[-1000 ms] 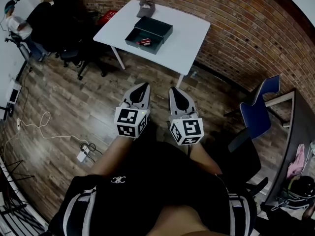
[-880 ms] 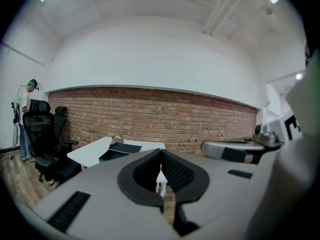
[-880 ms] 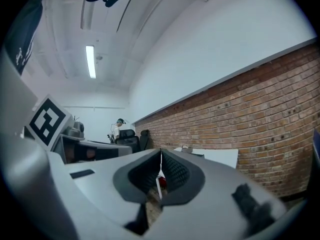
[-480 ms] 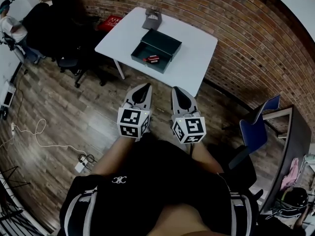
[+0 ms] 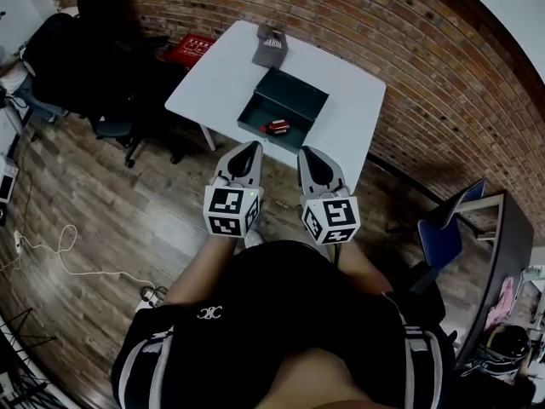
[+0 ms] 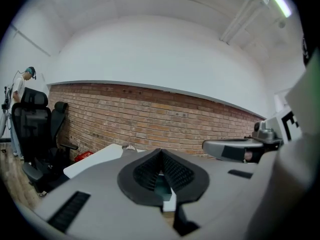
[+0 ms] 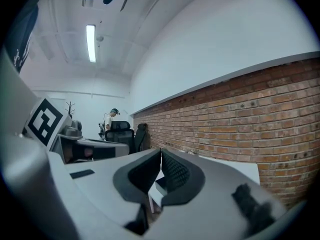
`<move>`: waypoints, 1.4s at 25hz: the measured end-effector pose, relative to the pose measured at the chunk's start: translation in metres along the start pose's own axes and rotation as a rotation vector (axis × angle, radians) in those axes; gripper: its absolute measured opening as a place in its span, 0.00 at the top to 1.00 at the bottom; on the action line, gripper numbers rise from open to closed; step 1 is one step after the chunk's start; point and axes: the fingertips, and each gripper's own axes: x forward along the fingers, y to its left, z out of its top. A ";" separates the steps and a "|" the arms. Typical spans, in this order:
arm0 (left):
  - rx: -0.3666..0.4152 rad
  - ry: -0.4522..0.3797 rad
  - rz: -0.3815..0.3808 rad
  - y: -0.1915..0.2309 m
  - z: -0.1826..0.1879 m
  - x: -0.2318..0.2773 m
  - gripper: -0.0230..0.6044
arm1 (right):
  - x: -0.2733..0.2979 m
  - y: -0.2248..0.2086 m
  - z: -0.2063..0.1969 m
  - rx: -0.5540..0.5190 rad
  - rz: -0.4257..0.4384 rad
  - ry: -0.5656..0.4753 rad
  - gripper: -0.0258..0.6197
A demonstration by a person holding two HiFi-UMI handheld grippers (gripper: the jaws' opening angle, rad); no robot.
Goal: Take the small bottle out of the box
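Bottle (image 5: 276, 127) lies in the box (image 5: 294, 100) on the surface (image 5: 217, 75), well ahead of the left gripper (image 5: 245, 150) and right gripper (image 5: 306, 153), both shut and empty; one should be opened before being lowered over it.

The table (image 5: 223, 79) is white. On it, the box (image 5: 294, 102) is dark teal green, and the small bottle (image 5: 276, 127) in it is red. At the table's far edge lies a grey item (image 5: 271, 48). The left gripper (image 5: 253, 146) and the right gripper (image 5: 304, 151) are pale grey, black inside the jaws, with black-and-white square markers on their cubes. The far wall (image 5: 409, 58) is red-brown brick in a running pattern under white plaster. The floor (image 5: 111, 203) is brown wood planking. Left are black office chairs (image 5: 68, 54) and a red crate (image 5: 189, 51); right, a blue chair (image 5: 443, 235).
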 end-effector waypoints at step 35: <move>-0.050 0.087 0.188 0.111 0.005 0.109 0.94 | 0.189 -0.044 -0.050 -0.090 0.405 0.278 0.91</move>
